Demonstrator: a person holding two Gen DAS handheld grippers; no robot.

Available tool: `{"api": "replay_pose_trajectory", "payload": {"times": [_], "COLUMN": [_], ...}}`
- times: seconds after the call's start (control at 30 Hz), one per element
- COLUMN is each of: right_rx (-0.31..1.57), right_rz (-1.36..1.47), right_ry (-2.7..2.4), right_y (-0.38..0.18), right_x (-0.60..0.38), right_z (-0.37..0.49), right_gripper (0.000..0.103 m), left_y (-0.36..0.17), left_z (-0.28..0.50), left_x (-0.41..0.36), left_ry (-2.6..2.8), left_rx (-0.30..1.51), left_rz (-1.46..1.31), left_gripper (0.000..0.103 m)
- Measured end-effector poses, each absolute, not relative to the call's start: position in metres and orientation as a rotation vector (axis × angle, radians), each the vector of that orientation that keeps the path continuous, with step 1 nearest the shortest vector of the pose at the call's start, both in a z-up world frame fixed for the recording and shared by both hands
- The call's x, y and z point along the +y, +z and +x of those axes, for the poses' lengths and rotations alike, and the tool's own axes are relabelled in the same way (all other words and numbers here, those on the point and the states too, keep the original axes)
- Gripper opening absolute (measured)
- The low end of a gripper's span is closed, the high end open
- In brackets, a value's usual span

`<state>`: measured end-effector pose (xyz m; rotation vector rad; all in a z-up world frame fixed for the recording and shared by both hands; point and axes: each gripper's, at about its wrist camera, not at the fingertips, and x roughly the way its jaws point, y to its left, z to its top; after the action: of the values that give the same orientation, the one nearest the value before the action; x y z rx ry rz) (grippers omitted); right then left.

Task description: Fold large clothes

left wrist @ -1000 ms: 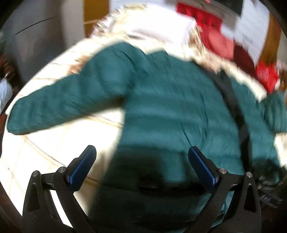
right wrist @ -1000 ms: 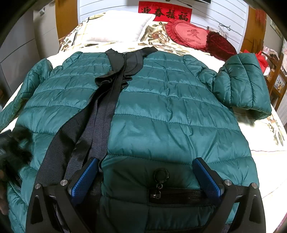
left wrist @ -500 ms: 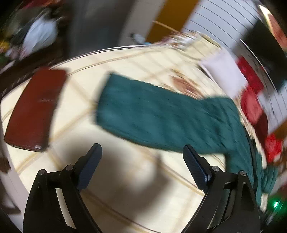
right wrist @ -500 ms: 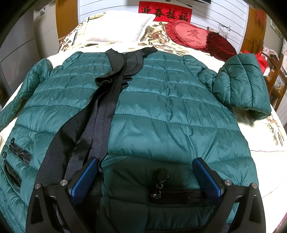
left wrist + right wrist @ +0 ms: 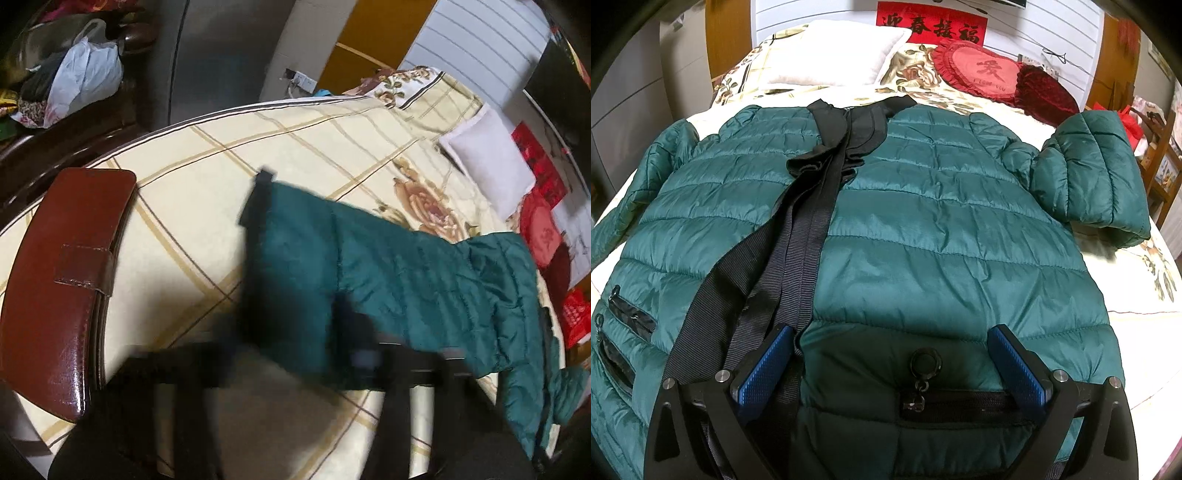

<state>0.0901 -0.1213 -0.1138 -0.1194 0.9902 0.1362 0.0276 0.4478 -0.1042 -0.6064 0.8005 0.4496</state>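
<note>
A green quilted jacket sleeve (image 5: pixel 369 280) lies stretched across the cream checked bed (image 5: pixel 207 177), its black cuff (image 5: pixel 256 195) pointing toward the bed's edge. The left gripper (image 5: pixel 291 354) is a dark blur over the sleeve near the cuff, its fingers closing with the fabric between them. A brown leather footboard (image 5: pixel 62 288) sits beside it; a white pillow (image 5: pixel 491 166) lies farther up.

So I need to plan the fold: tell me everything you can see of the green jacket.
The green jacket is a quilted puffer of shiny fabric, lying flat and front up on the bed. Black ribbed bands run down its centre from a black collar. Zip pockets sit near the hem. One sleeve is folded up beside the body; the other stretches out over the sheet, its cuff between the closing, blurred left claw.
</note>
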Motion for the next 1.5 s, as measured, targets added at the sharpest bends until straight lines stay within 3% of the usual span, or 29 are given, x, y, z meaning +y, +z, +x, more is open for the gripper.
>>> {"api": "replay_pose_trajectory", "payload": {"times": [0.1,0.43,0.77,1.07,1.3,1.5], "right_rx": [0.99,0.982,0.83,0.78,0.642,0.631], "right_rz": [-0.119,-0.122,-0.088,-0.065,0.004,0.235], "right_ry": [0.136,0.13,0.047,-0.04,0.133,0.367], "right_y": [-0.114,-0.112,-0.076,-0.064,-0.036,-0.023], "right_x": [-0.121,-0.121,-0.135,-0.162,-0.156,-0.14], "right_z": [0.09,0.09,0.08,0.083,0.085,0.126], "right_gripper": [0.103,0.103,0.103,0.103,0.103,0.103], "left_y": [-0.101,-0.025,0.04,0.007,-0.048,-0.041], "left_z": [0.025,0.029,0.082,0.129,0.147,0.131], "left_x": [0.446,0.418,0.289,0.172,0.122,0.095], "left_ry": [0.451,0.313,-0.053,-0.343,-0.419,-0.45], "left_rx": [0.78,0.609,0.503,0.523,0.664,0.661], "left_rz": [-0.597,-0.578,-0.585,-0.632,-0.562,-0.413], "left_gripper": [0.019,0.018,0.018,0.018,0.018,0.018]}}
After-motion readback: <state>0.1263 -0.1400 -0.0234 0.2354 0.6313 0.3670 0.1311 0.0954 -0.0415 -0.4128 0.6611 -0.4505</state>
